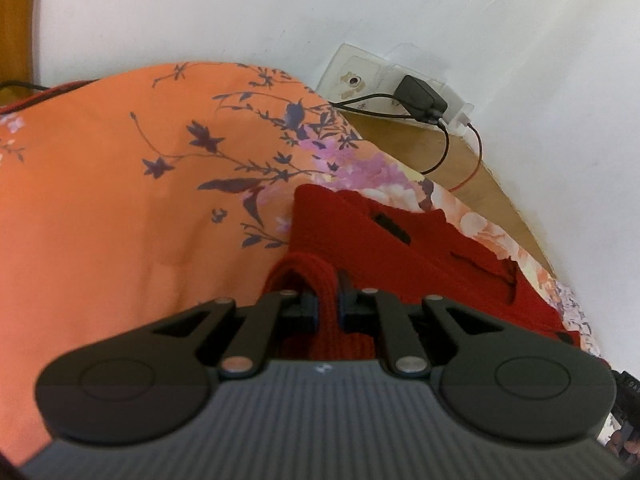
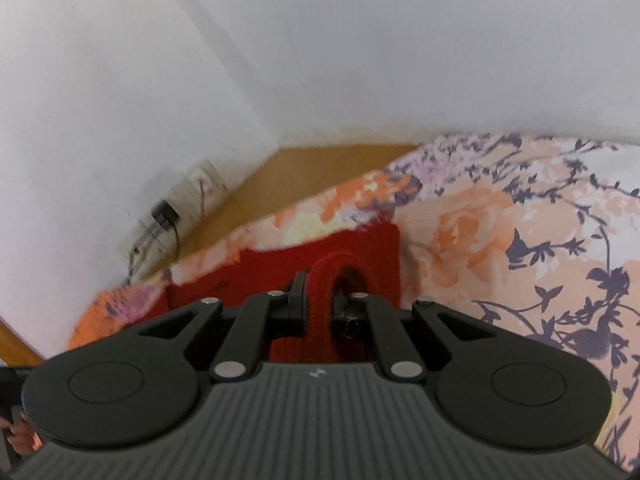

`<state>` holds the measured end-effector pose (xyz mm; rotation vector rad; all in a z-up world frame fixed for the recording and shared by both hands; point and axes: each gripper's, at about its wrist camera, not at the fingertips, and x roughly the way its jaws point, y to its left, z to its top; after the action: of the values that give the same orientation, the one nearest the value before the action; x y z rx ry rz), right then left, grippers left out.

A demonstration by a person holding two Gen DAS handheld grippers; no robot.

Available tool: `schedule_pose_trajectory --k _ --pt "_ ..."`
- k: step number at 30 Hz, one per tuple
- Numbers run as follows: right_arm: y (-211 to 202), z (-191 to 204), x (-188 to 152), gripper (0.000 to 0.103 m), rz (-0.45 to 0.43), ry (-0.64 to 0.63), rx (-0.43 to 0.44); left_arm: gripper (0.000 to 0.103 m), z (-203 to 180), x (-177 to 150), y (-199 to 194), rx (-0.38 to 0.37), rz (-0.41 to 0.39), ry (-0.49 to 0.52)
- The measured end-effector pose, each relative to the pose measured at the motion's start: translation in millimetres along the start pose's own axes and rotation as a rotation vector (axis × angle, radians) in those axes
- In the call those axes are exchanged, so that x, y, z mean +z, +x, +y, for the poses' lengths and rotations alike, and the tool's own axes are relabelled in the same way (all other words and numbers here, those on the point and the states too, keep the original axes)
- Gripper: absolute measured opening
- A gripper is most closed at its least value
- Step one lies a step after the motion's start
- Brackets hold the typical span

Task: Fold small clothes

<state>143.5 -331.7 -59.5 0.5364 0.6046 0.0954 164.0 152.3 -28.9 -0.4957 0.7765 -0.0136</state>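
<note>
A small red knitted garment point(image 1: 384, 240) lies on an orange flowered bedsheet point(image 1: 100, 200). My left gripper point(image 1: 328, 300) is shut on a ribbed fold of its near edge, which bunches up between the black fingers. In the right wrist view the same red garment point(image 2: 360, 244) spreads ahead on the sheet, and my right gripper point(image 2: 320, 300) is shut on another ribbed fold of it. Both pinched folds loop up over the fingertips and hide the pads. Dark slits show in the garment's far part in the left wrist view.
A white wall point(image 1: 240, 12) stands close behind the bed. A wooden ledge point(image 1: 452, 152) runs between bed and wall, with a wall socket point(image 1: 360, 76), a black plug point(image 1: 420, 96) and thin black and red wires. The flowered sheet point(image 2: 520, 240) extends to the right.
</note>
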Motion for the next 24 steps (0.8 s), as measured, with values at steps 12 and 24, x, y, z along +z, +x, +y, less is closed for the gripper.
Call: schedule_pose_trajectory --k 12,24 --pt "-8 0 -8 0.047 0.043 0.027 0.046 0.06 -12 -13 -26 0.053 -0.017 0.127" --pt "-55 31 -36 0.054 0.034 0.072 -0.024 0.059 -3 -28 -51 -0.099 0.084 0.19"
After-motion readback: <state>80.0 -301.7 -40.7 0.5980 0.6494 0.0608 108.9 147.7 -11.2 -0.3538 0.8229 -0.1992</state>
